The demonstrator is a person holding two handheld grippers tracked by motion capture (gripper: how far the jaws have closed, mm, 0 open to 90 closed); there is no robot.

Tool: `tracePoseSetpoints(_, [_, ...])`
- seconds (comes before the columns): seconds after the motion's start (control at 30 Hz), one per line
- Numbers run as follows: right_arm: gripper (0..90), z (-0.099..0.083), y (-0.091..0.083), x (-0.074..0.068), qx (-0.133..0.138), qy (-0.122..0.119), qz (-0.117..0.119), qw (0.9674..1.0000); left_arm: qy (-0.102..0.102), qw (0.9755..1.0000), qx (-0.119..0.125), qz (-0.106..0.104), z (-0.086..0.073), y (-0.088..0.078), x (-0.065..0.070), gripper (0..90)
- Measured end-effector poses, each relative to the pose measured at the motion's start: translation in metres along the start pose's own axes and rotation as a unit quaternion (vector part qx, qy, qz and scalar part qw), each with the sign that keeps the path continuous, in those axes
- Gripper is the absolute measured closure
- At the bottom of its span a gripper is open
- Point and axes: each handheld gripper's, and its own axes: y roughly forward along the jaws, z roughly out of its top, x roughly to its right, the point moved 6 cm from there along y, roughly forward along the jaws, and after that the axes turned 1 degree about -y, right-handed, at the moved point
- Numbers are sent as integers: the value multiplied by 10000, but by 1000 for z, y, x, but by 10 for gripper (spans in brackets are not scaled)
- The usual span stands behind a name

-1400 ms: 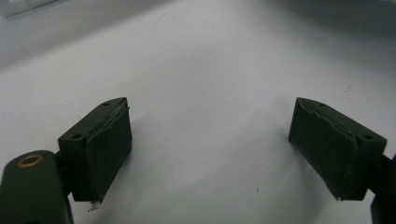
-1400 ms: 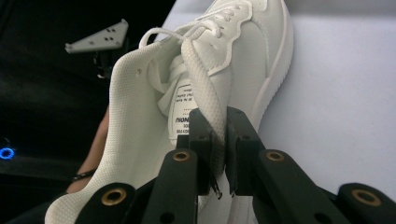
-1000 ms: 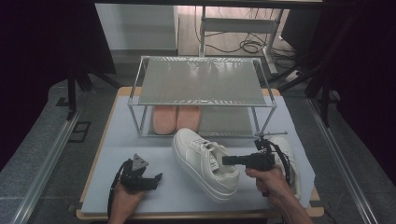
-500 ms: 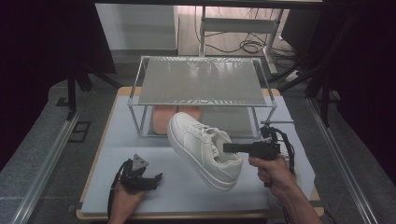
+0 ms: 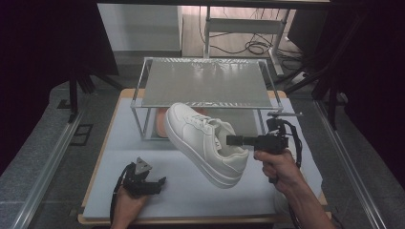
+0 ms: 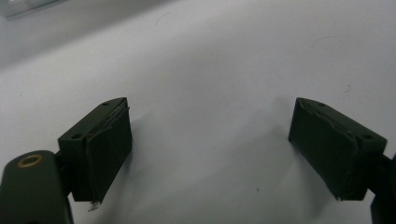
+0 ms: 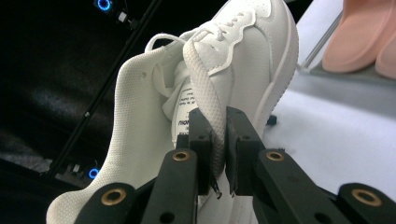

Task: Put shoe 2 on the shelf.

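A white sneaker (image 5: pixel 205 142) hangs tilted in the air in front of the wire rack, toe toward the rack. My right gripper (image 5: pixel 230 140) is shut on the edge of its opening near the tongue. In the right gripper view the two black jaws pinch the white sneaker (image 7: pixel 224 60) by that edge, with the right gripper (image 7: pixel 218 135) closed tight around it. My left gripper (image 5: pixel 158 183) rests low on the white mat at the front left. In the left gripper view the left gripper (image 6: pixel 212 149) stands open over bare mat with nothing between its pads.
A metal wire rack (image 5: pixel 206 82) with a mesh top shelf stands at the back of the table. Pink soles (image 5: pixel 162 121) lie under it, seen also as pink soles (image 7: pixel 369 37) in the right gripper view. The white mat (image 5: pixel 129 143) covers the wooden table.
My right gripper has lifted the sneaker off the mat and carried it up and toward the rack. The left gripper has stayed where it was.
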Motion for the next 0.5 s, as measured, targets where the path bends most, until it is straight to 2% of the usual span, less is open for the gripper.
tracePoseSetpoints(0.27, [827, 24, 5, -7, 249, 26, -52, 9997, -8, 10000, -2, -10, 0, 0, 0, 135])
tracePoseSetpoints(0.5, [826, 44, 13, -1, 523, 108, -204, 9984, 18, 10000, -1, -6, 0, 0, 0, 135])
